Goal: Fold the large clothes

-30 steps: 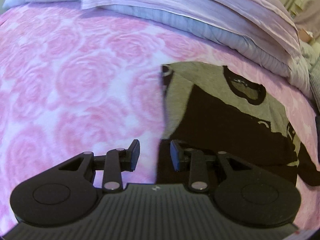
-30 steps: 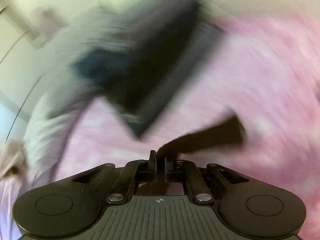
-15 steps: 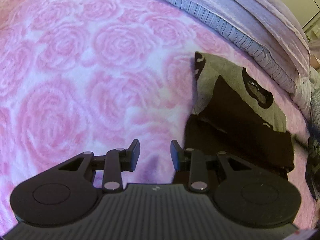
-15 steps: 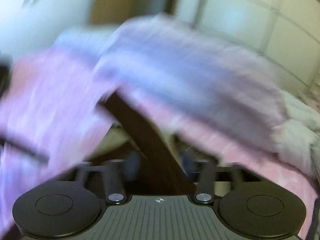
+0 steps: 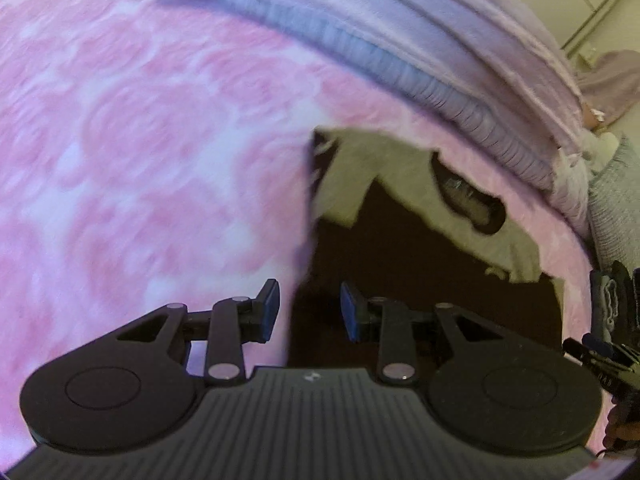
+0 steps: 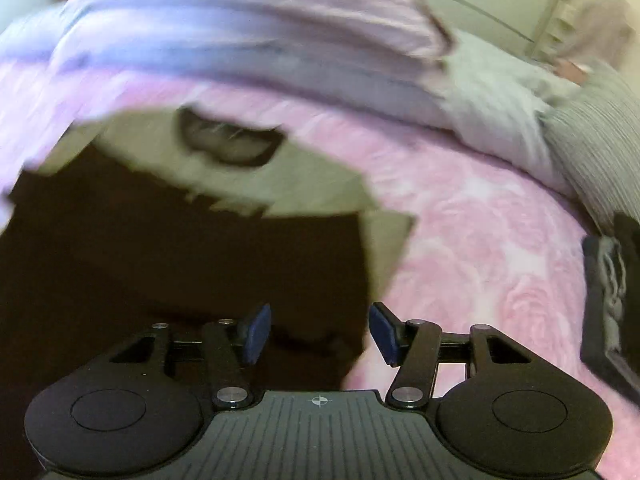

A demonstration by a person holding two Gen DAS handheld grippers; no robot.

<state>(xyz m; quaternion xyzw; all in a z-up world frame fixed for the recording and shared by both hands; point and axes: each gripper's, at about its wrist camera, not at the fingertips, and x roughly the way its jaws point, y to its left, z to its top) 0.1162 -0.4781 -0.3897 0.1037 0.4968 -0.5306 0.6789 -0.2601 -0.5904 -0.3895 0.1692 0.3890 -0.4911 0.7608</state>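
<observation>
A grey and black sweater [image 5: 400, 240] lies on the pink rose-patterned bedspread [image 5: 140, 140], its sleeves folded in over the body and its black collar toward the pillows. My left gripper [image 5: 309, 311] is open over the sweater's near left edge, nothing between its fingers. In the right wrist view the same sweater [image 6: 180, 248] fills the left half. My right gripper [image 6: 318, 334] stands open over the sweater's near right edge, empty. Both views are motion-blurred.
A stack of lilac and blue-striped bedding [image 5: 420, 52] runs along the far side of the bed. A folded dark garment [image 6: 608, 300] lies at the right edge. The other gripper's tip [image 5: 600, 356] shows at the far right of the left wrist view.
My right gripper was shut on a black sleeve; it has let go and now stands open above the sweater, whose right sleeve now lies folded in. The left gripper stayed open and shifted slightly.
</observation>
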